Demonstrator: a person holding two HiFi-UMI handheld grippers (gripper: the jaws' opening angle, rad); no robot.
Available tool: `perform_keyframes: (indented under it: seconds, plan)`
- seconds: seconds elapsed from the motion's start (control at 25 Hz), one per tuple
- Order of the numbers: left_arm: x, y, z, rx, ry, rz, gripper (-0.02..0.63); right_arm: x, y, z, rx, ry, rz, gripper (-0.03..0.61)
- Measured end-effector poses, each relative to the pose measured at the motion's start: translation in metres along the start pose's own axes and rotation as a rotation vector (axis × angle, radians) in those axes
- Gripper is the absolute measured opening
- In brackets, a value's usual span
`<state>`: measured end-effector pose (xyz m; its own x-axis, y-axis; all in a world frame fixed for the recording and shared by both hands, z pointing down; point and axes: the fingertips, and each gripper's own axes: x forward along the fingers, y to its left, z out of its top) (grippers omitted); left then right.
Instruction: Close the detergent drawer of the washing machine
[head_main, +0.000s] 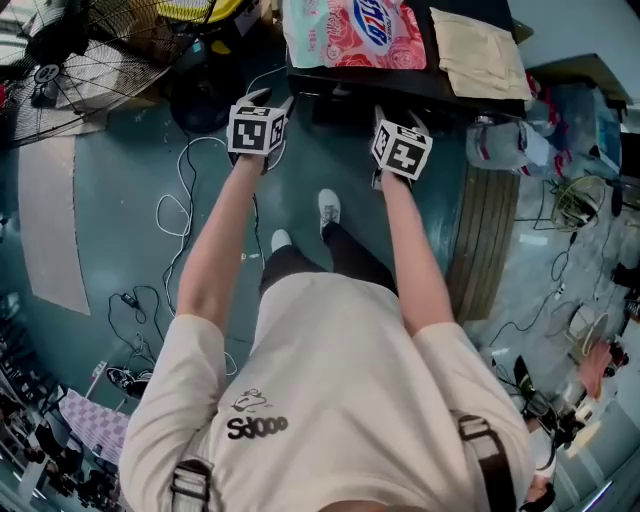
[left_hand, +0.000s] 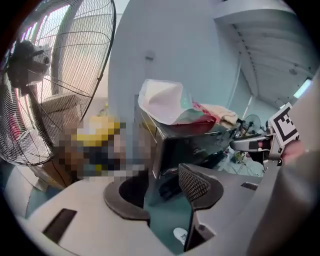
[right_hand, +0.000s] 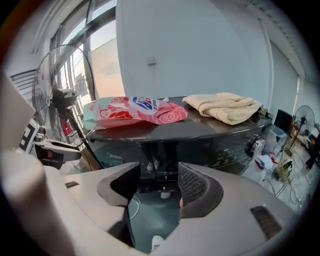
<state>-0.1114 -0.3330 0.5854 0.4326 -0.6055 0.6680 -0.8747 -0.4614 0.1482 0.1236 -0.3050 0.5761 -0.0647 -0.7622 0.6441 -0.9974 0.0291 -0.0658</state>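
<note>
Teal floor lies bare before the washing machine front edge — left gripper and right gripper hover there, jaws apart, empty; fan stands left.

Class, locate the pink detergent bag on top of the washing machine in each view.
Head view: detergent bag at top centre.
Left gripper view: detergent bag at centre, seen end-on.
Right gripper view: detergent bag left of centre.
Shared landmark: the beige cloth lying beside it.
</note>
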Motion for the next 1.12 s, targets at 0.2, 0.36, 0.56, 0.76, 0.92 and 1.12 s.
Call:
perform_keyframes:
  seconds: [0.2,0.36,0.56,0.76,0.92,1.12]
  plan:
    - [-0.042,0.000,-0.006,0.059,-0.030,-0.018,0.104,-0.041,0.000,-0.012,-0.095,-0.003,-0.012,0.159]
    - [-0.086,0.004,-0.010,0.077,-0.065,-0.026,0.062,-0.084,0.006,-0.009,-0.103,-0.049,-0.010,0.084]
    - [-0.134,-0.003,-0.009,0.153,-0.119,-0.040,0.018,-0.138,0.016,0.007,-0.132,-0.132,0.039,0.009]
    - [-0.170,-0.019,-0.007,0.254,-0.160,-0.080,0.017,-0.183,0.032,0.015,-0.212,-0.184,0.074,0.008]
    - [-0.210,-0.034,0.006,0.322,-0.233,-0.091,0.018,-0.226,0.058,0.024,-0.276,-0.244,0.111,0.008]
    - [-0.273,-0.046,0.028,0.429,-0.338,-0.085,0.017,-0.284,0.101,0.039,-0.340,-0.332,0.162,0.008]
